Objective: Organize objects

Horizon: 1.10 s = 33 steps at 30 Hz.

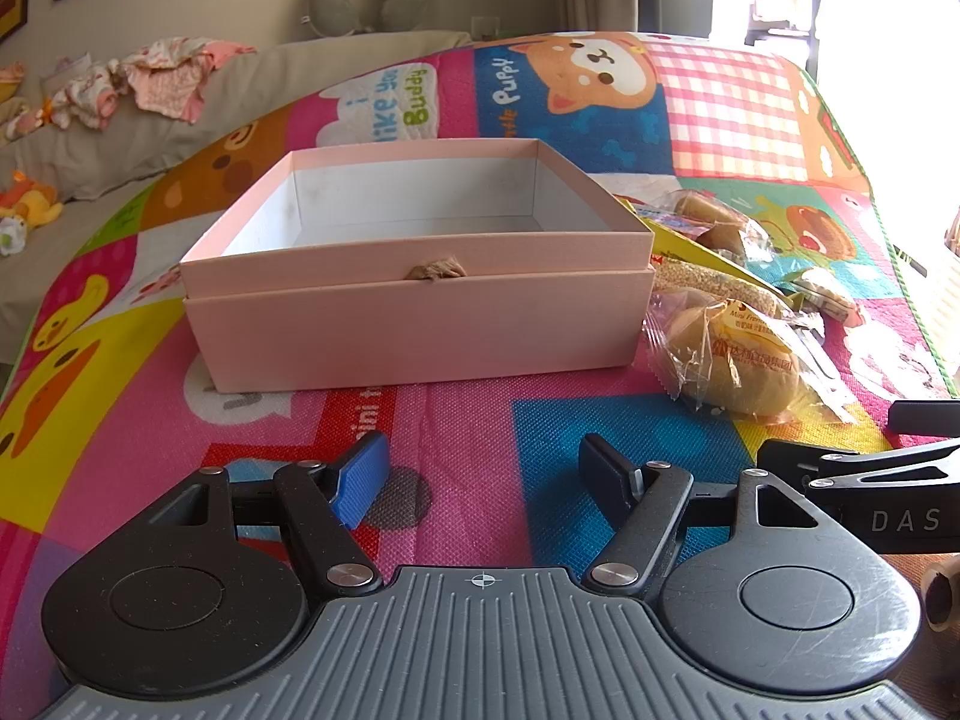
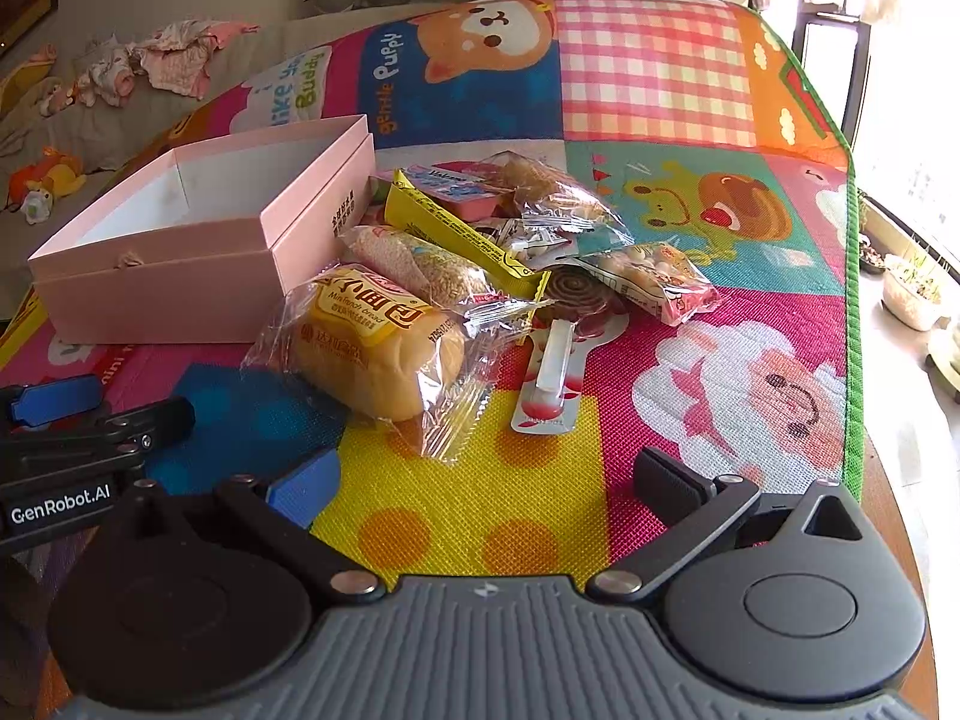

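Our left gripper hovers low over the cartoon play mat with its jaws spread wide and nothing between them. One blue-padded finger sits on the left, a dark one on the right. Our right gripper is just beside it, also gaping wide and holding nothing, above a yellow dotted patch of the mat.

Straight ahead of the left gripper we see the pink box, lidless, resting in a slightly wider pink tray or lid. Its white interior looks bare from this angle. A small brown knot pokes out at the middle of the near wall.

Just right of the box, touching or nearly touching its corner, lies the heap of snacks. Nearest to our right gripper is the wrapped bread roll in clear plastic with a yellow label. Behind it rests a sesame-coated bar, then a long yellow packet, with a pink jelly cup further back. To the right are a bag of small round biscuits and a swirl lollipop, whose white stick points toward us.

Beyond the mat, a beige sofa carries crumpled pink clothes.
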Motion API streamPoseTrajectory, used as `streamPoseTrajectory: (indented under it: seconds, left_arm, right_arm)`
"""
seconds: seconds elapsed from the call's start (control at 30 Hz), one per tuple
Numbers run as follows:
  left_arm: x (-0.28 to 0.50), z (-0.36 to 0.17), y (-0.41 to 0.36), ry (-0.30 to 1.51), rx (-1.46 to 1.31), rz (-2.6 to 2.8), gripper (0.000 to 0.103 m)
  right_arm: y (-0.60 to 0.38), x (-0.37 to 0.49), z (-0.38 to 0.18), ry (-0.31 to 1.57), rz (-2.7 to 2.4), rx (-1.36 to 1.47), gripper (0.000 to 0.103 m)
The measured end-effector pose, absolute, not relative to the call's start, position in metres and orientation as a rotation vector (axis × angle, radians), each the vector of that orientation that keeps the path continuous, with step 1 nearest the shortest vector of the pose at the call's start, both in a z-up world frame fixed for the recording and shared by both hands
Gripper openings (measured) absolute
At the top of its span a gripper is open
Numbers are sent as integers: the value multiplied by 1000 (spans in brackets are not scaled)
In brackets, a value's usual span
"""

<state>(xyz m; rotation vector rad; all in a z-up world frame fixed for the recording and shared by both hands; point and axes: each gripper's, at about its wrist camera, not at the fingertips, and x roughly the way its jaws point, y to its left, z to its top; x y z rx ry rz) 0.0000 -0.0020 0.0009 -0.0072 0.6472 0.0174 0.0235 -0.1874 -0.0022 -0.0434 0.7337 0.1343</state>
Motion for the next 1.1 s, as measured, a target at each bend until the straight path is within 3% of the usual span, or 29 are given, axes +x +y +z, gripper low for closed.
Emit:
streamPoseTrajectory:
  seconds: [1.1]
  left_arm:
    - [0,1,-3,647,3,19,76]
  right_arm:
    - [-187,23,-2,736,130,-49,103]
